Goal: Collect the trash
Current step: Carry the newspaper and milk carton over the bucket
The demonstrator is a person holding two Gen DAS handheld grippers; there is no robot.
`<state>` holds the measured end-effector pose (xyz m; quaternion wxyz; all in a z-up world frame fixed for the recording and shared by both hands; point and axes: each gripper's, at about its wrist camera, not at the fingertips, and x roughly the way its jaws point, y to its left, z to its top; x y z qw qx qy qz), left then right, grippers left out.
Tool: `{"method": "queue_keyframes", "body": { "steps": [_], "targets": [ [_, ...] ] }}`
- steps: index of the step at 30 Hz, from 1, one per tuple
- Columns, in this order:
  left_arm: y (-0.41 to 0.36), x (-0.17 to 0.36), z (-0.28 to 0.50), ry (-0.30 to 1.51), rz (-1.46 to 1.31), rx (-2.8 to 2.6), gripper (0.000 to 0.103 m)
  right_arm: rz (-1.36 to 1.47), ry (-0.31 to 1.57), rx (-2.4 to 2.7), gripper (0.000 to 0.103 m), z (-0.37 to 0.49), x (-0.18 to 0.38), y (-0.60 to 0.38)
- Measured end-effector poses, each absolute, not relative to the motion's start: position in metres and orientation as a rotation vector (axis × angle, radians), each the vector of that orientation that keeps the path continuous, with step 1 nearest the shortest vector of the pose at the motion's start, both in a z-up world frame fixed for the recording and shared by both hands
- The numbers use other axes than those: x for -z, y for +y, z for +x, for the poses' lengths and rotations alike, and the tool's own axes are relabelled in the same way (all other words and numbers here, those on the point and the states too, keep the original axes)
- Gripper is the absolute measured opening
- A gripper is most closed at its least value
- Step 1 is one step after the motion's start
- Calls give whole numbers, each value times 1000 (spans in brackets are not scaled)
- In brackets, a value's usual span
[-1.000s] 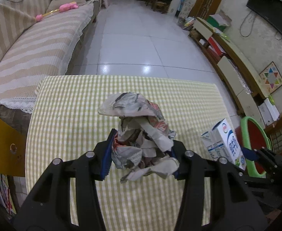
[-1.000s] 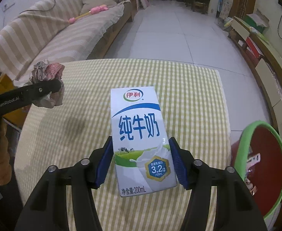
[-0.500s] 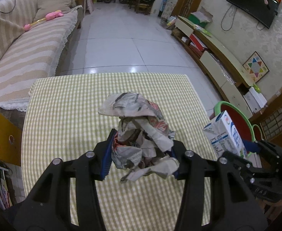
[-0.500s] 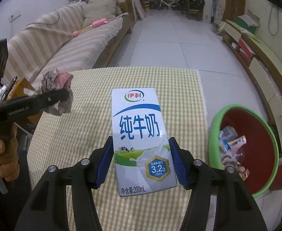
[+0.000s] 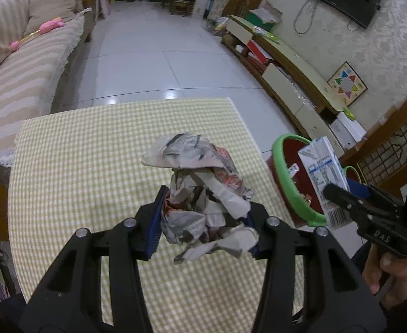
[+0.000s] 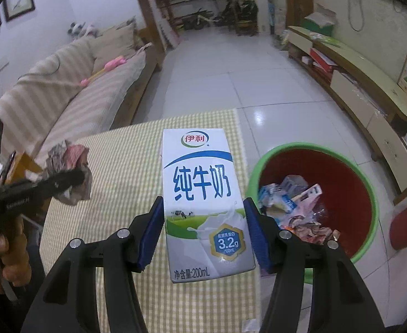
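Left gripper (image 5: 203, 222) is pinching a crumpled newspaper wad (image 5: 200, 188) between its blue pads, wad bulging up and out over the fingertips, held in the air above the yellow checked tablecloth (image 5: 92, 152). Right gripper (image 6: 203, 230) is clamping a white and blue milk carton (image 6: 203, 194) by its two narrow sides, printed face toward the camera, top end pointing away, bottom edge hanging just past the pads. Carton is sitting over the right-hand edge of the table in that view, with the red bin (image 6: 342, 183) with green rim on the floor just beside it to the right. Bin is already holding wrappers and flattened cartons (image 6: 292, 202). From the left wrist view the same carton (image 5: 323, 177) is showing in front of the bin (image 5: 284, 172), gripped by the right gripper (image 5: 339, 194), with the person's right hand (image 5: 392, 269) wrapped around the handle. From the right wrist view the wad (image 6: 67, 163) is hanging at the left in the left gripper (image 6: 73, 179), left hand (image 6: 6, 252) below it. Striped sofa (image 5: 14, 83) is running along the left side, a pink toy (image 5: 50, 25) lying on it; low TV cabinet (image 5: 286, 66) along the right wall.
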<state>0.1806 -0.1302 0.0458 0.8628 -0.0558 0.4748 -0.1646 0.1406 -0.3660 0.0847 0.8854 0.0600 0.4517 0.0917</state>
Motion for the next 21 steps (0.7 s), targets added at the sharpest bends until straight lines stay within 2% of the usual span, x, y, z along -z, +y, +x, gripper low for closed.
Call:
{"method": "queue_keyframes", "body": {
  "steps": [21],
  "targets": [
    [-271,-47,209,1025,-45,620,46,280,914,45,55,133,-92,-489]
  ]
}}
